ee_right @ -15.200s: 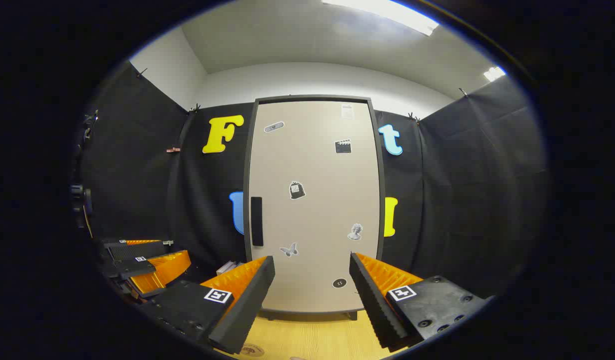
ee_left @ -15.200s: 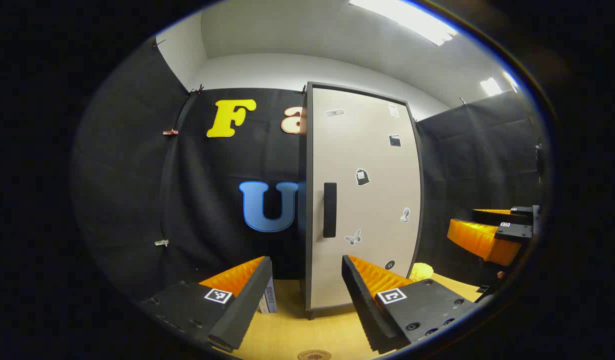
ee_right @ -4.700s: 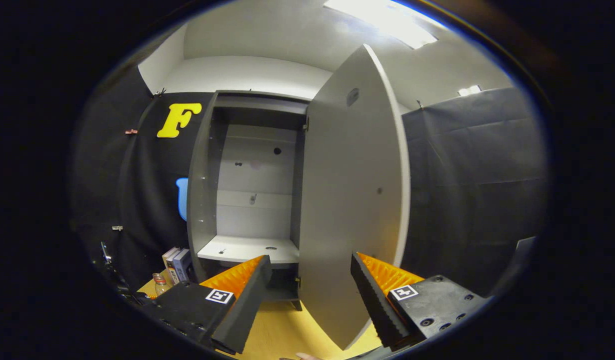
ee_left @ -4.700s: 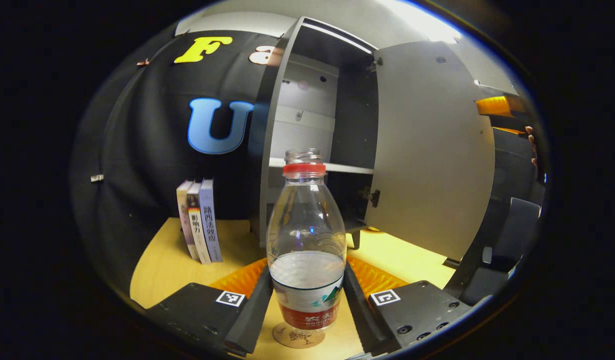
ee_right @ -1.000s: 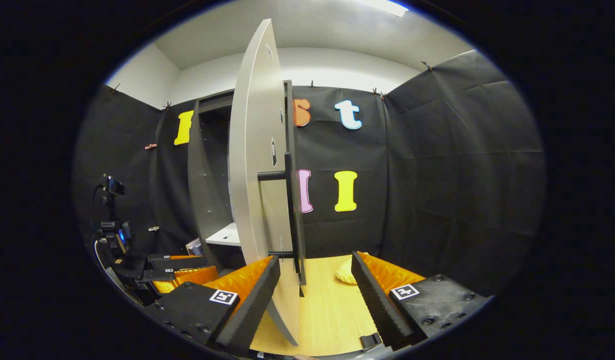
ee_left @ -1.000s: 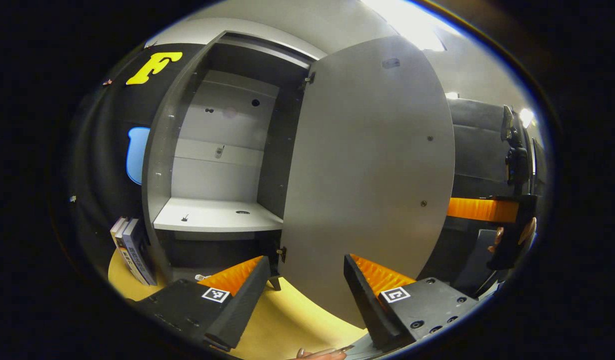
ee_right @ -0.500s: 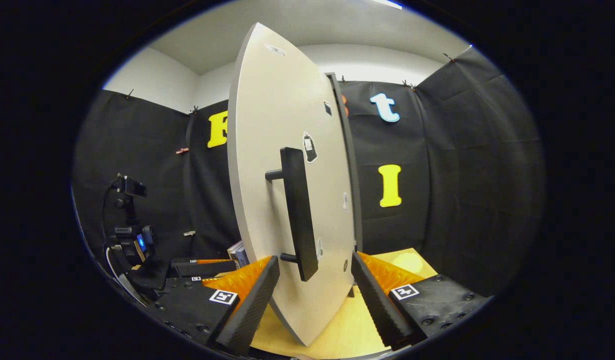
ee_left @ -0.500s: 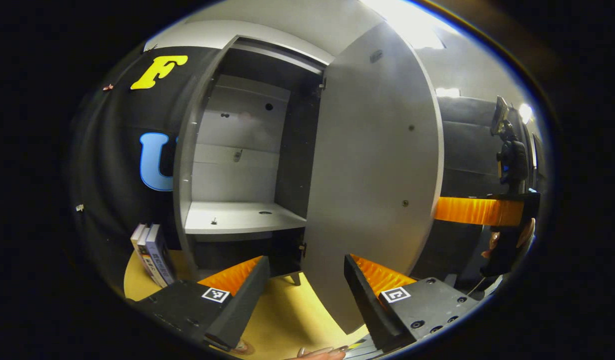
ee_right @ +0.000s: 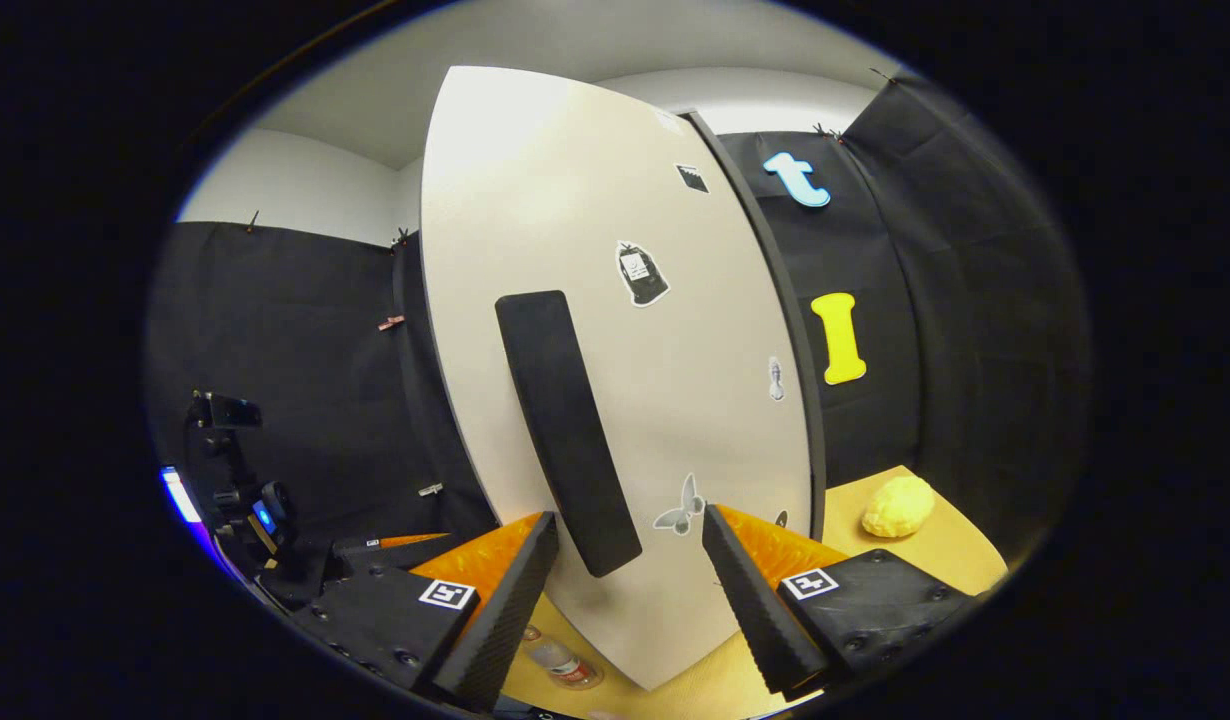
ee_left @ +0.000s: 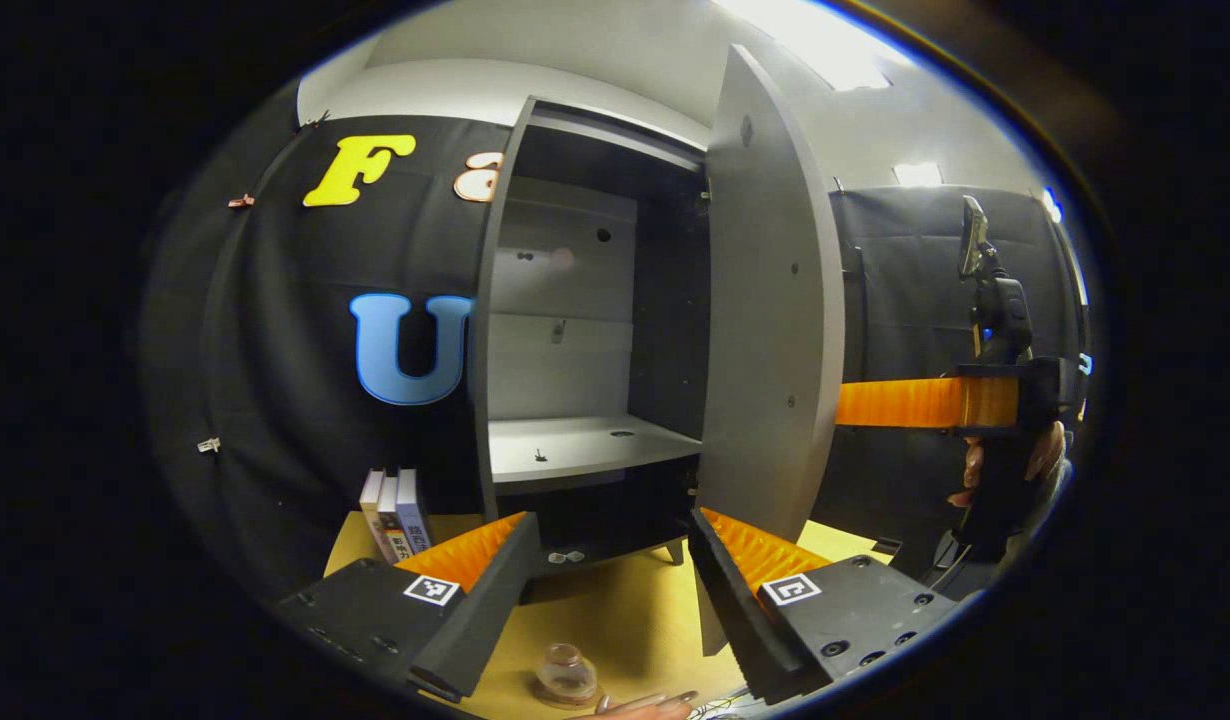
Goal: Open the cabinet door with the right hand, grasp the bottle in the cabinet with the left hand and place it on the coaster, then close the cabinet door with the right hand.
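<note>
Door [ee_right: 615,380] swung further toward shut; right claw [ee_right: 623,590] wide, handle [ee_right: 565,430] just ahead. Left claw [ee_left: 605,590] wide, empty; bottle [ee_left: 565,675] on counter [ee_left: 625,620], books [ee_left: 395,510] beside cabinet [ee_left: 575,330].

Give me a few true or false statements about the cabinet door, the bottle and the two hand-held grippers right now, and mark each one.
1. The cabinet door is fully shut. False: it stands partly open.
2. The bottle stands on the cabinet shelf. False: it is down on the table; the shelf is bare.
3. The left hand-held gripper is open and holds nothing. True.
4. The right hand-held gripper is clamped on the door handle. False: its fingers are spread apart.
5. Books stand beside the cabinet. True.
</note>
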`<state>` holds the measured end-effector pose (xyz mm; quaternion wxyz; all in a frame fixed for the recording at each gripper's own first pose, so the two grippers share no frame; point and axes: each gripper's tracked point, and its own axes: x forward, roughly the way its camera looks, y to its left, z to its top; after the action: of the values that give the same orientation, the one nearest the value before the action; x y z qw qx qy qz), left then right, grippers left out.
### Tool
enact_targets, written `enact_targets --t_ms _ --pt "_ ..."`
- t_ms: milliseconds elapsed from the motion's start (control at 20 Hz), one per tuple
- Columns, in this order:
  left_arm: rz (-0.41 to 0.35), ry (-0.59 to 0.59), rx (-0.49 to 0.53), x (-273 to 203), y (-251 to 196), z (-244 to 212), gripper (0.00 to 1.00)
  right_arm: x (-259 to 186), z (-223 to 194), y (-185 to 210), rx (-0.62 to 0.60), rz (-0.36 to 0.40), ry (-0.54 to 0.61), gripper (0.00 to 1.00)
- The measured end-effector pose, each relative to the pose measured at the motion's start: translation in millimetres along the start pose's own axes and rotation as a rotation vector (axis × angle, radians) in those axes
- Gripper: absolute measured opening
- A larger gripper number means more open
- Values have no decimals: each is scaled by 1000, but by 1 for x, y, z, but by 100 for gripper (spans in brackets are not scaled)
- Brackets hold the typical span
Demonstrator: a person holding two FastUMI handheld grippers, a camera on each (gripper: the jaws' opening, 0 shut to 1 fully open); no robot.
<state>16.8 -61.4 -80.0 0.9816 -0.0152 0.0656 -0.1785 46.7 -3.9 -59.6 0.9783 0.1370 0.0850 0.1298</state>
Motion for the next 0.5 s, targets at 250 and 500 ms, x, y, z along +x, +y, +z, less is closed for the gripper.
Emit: enact_targets --t_ms 250,500 --pt "74 -50 -3 -18 24 9 94 35 -19 30 -36 44 21 97" --pt "112 -71 -17 -23 28 17 94 22 -10 6 -93 15 -1 97"
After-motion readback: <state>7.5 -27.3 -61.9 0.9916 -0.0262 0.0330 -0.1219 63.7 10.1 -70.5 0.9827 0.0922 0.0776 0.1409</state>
